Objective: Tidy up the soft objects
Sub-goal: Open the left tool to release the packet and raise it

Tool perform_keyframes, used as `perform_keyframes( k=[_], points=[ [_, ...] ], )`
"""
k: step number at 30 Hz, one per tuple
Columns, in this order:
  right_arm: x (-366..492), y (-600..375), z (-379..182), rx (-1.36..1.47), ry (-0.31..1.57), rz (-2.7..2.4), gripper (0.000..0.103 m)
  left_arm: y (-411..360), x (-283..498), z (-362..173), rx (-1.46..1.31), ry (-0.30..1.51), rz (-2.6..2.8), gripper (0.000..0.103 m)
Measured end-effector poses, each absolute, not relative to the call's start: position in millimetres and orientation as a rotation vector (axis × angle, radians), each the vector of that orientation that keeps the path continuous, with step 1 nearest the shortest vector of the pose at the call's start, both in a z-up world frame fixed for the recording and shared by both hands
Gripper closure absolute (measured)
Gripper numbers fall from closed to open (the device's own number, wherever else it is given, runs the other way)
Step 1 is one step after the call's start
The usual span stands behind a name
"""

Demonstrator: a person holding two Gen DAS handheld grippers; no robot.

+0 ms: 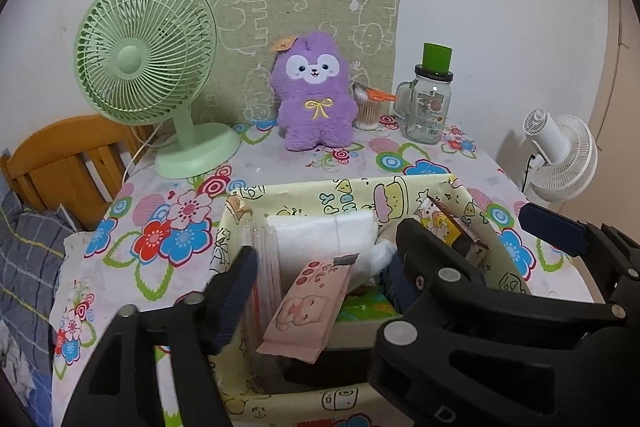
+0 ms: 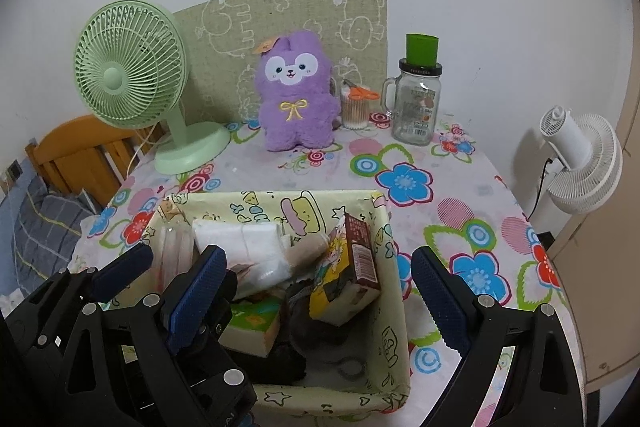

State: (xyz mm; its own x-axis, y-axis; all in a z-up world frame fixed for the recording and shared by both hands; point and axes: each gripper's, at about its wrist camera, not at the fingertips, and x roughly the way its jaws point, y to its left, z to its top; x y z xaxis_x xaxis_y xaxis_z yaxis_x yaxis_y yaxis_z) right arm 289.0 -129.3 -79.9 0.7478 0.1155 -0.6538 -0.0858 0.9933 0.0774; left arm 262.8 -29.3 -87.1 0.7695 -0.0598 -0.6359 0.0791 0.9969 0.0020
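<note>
A purple plush toy (image 1: 314,95) sits upright at the back of the table, against a fabric board; it also shows in the right wrist view (image 2: 296,95). A yellow fabric basket (image 1: 360,191) at the front holds a white tissue pack (image 1: 324,235), a pink packet (image 1: 308,307) and a brown box (image 2: 352,267). My left gripper (image 1: 320,287) is open, its fingers straddling the basket's contents. My right gripper (image 2: 320,279) is open over the basket (image 2: 384,227), with the left gripper's fingers (image 2: 200,287) beside its left finger.
A green desk fan (image 1: 148,67) stands back left. A glass jar with green lid (image 1: 430,103) and a cotton-swab cup with orange scissors (image 1: 368,107) stand back right. A white fan (image 2: 580,155) is beyond the table's right edge, a wooden bedframe (image 1: 68,155) left.
</note>
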Motion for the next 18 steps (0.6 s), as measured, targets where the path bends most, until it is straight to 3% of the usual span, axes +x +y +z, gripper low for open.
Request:
perform_keyframes(
  k=[7, 18],
  points=[
    [273, -132, -73, 0.056, 0.709, 0.119, 0.008, -30, 247, -80, 0.045, 0.681, -0.053, 0.014],
    [226, -142, -54, 0.069, 0.673, 0.123, 0.008, -28, 204, -64, 0.015, 0.662, -0.05, 0.011]
  ],
)
